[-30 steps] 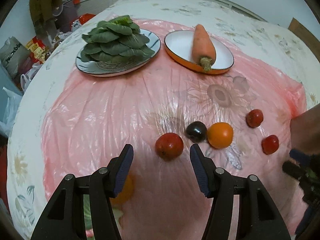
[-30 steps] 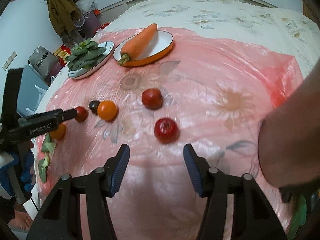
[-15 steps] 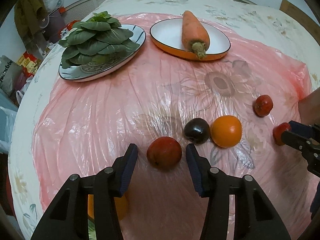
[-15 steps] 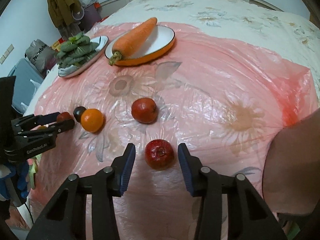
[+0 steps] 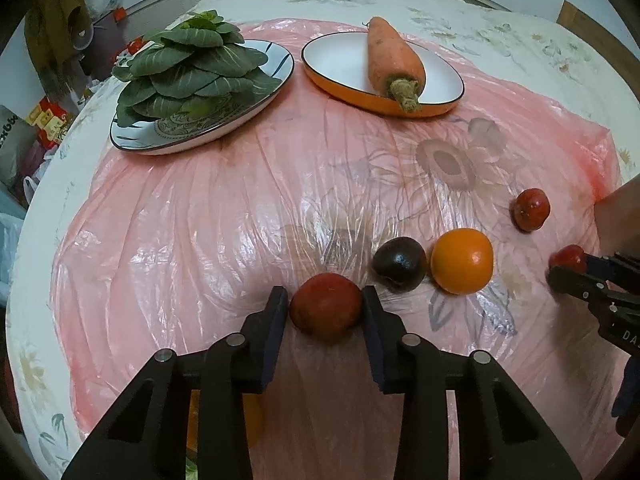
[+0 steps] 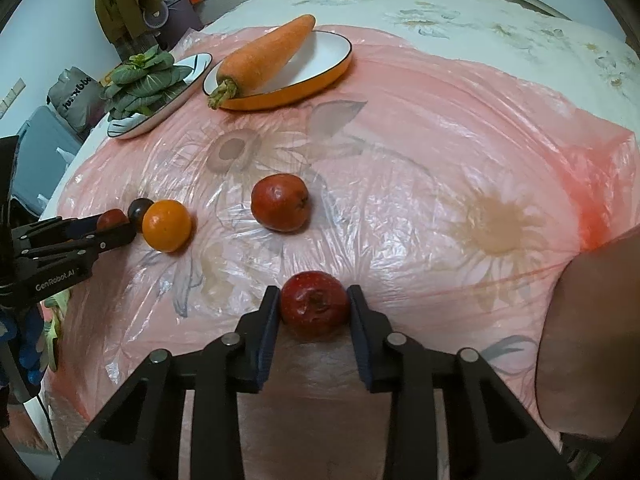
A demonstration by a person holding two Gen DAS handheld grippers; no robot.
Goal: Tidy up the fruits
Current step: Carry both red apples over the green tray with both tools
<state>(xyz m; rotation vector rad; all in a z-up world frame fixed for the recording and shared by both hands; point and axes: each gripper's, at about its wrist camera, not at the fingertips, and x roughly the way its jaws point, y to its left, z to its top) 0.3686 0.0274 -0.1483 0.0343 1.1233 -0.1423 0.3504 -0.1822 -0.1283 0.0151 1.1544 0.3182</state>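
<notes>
Red fruits now sit between both pairs of jaws on the pink plastic sheet (image 5: 192,240). The left gripper (image 5: 325,309) has closed on a reddish fruit (image 5: 326,306) beside the dark plum (image 5: 399,264); a second ago its jaws stood wide. The right gripper (image 6: 313,308) likewise clamps the red apple (image 6: 314,304).

Left claw (image 5: 325,307) clamped on a fruit, right claw (image 6: 313,307) likewise

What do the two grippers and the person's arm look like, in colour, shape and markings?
Both the left gripper and the right gripper have black angular frames with round silver rivets and flat dark blue pads on the fingers. Seen from the right wrist, the left one bears white lettering "GenRobot.AI". A bare forearm, no sleeve visible, shows beside the right gripper.
</notes>
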